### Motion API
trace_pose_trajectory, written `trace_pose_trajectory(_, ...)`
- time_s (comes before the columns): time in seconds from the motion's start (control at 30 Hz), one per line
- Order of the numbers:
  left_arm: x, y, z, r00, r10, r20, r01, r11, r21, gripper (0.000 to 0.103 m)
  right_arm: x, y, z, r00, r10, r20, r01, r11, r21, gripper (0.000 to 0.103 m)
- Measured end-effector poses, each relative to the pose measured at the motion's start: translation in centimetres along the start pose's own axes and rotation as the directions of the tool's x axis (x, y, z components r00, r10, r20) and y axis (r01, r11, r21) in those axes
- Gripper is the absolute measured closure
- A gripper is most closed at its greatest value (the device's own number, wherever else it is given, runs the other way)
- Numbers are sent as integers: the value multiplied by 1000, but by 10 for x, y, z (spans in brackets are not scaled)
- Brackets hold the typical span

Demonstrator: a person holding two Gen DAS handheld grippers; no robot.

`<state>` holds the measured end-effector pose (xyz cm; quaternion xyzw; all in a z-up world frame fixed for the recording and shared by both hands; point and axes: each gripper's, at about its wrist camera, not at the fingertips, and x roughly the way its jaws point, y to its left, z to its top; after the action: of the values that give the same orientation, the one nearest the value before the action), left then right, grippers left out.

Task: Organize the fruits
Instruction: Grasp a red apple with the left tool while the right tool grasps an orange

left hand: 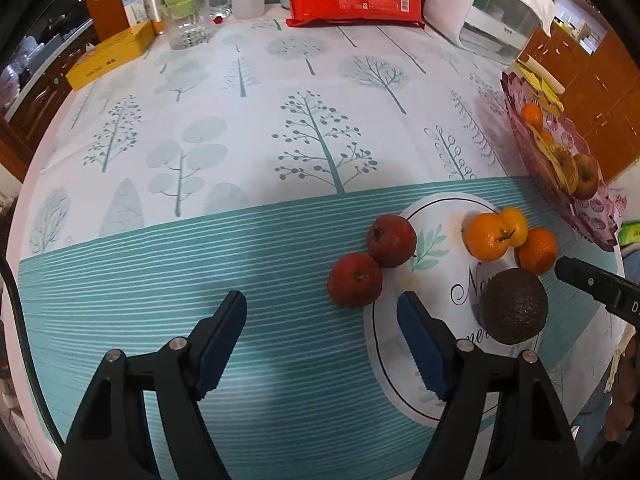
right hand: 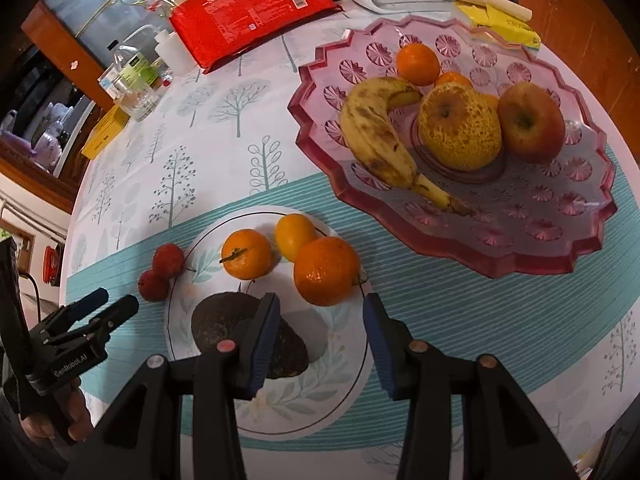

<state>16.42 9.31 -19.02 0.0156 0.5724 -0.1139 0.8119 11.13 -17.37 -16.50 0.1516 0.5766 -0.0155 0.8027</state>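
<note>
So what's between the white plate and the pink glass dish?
Nothing: in the right wrist view, only bare striped tablecloth separates the white plate from the pink dish.

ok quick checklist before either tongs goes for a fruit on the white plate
1. Right tongs empty, jaws apart: ok.
2. Left tongs empty, jaws apart: ok.
3. Avocado within the right tongs' gap: not ok, it lies left of it.
4. Large orange free to grasp: ok, nothing on top.
5. Pink glass dish has bare space: ok, near side is bare.
6. Two red fruits on the white plate: not ok, they overhang its edge.
</note>
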Motion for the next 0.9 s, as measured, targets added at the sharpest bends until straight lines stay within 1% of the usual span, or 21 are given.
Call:
trace_pose_trajectory(0.13,8,-1,2,1000,-12,-14,12,1000,3,32,7,2,4,1000,-7,-3,7,1000,6,59)
trace_pose_trajectory(0.3,14,-2,3,1000,-20,-15,20,1000,-2,34,13,7,10,1000,-31,1,31,999,-17,59)
trace_pose_trajectory(0.4,19,-1,4,999,-31,-26,31,999,-15,40,16,7,13,999,-44,3,44,999,-22,59)
trace_pose_trajectory(0.5,23,0,4,998,-48,-33,47,998,-30,40,19,7,17,998,-57,13,57,998,-32,59)
trace_pose_trajectory(0.63,28,-3,5,998,-47,-42,46,999,-25,45,25,7,21,996,-91,20,92,994,-51,59)
trace_pose_trajectory(0.77,30,-7,6,998,-46,-42,46,999,-15,46,32,9,21,991,-136,20,137,986,-93,59)
trace_pose_trajectory(0.9,31,-10,7,999,-38,-37,37,999,-9,46,36,6,22,990,-142,17,142,986,-88,59)
